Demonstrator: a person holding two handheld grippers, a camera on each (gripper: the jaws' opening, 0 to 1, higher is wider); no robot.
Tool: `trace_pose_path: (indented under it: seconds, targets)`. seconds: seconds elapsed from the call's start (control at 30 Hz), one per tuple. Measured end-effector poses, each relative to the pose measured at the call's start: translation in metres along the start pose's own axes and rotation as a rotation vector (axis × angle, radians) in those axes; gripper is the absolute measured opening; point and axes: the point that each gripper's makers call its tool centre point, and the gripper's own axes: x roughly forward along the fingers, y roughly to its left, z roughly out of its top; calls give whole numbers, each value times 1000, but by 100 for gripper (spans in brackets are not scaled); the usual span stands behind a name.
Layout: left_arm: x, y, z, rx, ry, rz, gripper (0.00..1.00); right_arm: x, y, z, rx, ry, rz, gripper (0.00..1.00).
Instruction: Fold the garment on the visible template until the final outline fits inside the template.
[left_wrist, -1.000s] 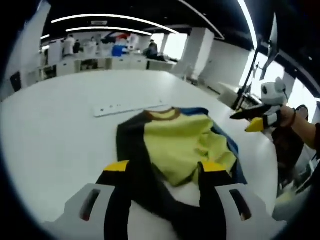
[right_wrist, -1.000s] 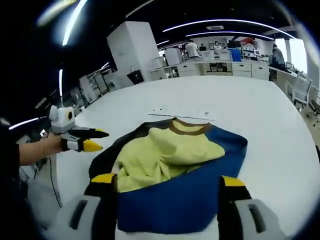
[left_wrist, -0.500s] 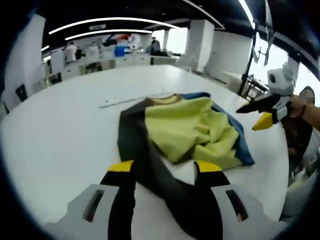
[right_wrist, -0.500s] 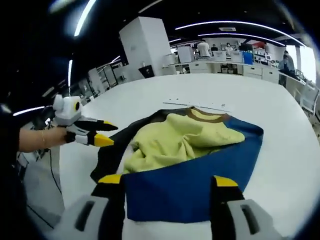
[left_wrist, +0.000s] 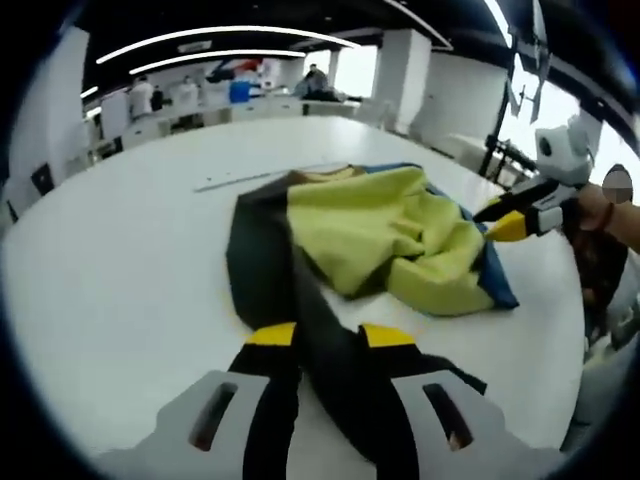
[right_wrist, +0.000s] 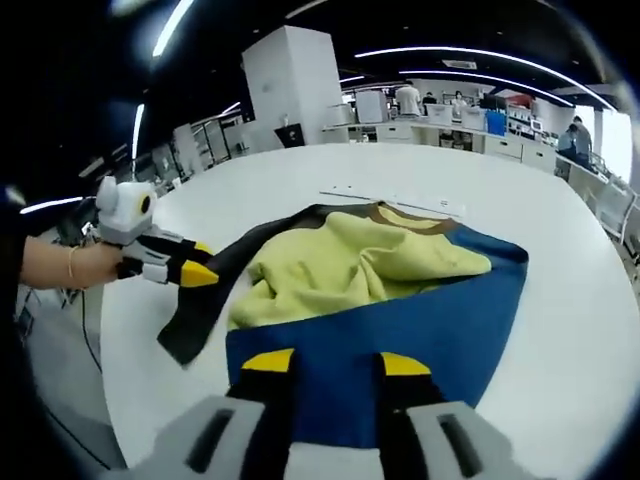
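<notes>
A garment (left_wrist: 380, 230) with black, yellow-green and blue panels and a brown collar lies rumpled on the white table (left_wrist: 120, 270). My left gripper (left_wrist: 330, 336) straddles the black panel's near end, its jaws half closed with a gap still between them. In the right gripper view it (right_wrist: 198, 262) sits at the black edge on the left. My right gripper (right_wrist: 336, 362) straddles the blue hem of the garment (right_wrist: 340, 270), jaws likewise narrowed but apart. In the left gripper view it (left_wrist: 500, 218) rests at the blue edge on the right.
A thin white strip (left_wrist: 260, 178) lies on the table just beyond the collar, also the strip (right_wrist: 395, 200) in the right gripper view. The person's hand (right_wrist: 80, 265) holds the left gripper. Desks, people and pillars stand far behind. The table edge (right_wrist: 110, 400) curves close on the left.
Both grippers have come down onto the garment's near edges, and each pair of jaws has narrowed markedly around the fabric. The garment itself has hardly shifted.
</notes>
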Motion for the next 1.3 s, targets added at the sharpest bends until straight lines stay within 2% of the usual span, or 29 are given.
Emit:
trace_pose_path:
  seconds: [0.1,0.17,0.27,0.47,0.7,0.87,0.9,0.97,1.17,1.3]
  targets:
    - [0,1,-4,6,14,8,14,1,2,-1,1,3,-6,14]
    - [0,1,-3,-9,-4,-2,14,1,2,-3,-3,2,-10,10]
    - [1,3,-6,0,13,14,9,2,-3,-6,-5,9,-15,0]
    - [1,3,-9,-5,25,5,0,4,-4,-9,-9,18,-17,0]
    - [-3,7,-5,-7,14,14,0,-7,-2,-2,-12,0,-21,0]
    - [-16,19,5,-11,-15,73,0,-22,-18,6,-26,-26,-64,0]
    - [-19,23,9,-28,-40,80,0,-26,-20,8,-25,-32,-77,0]
    - [-23,28,12,-45,-54,86,0,-34,-28,11,-1,-52,-108,0]
    - [-35,54,9,-76,-54,157,0,-65,-71,21,93,-128,-252,0]
    - [-40,68,4,-86,-46,189,0,-83,-102,16,156,-136,-331,0]
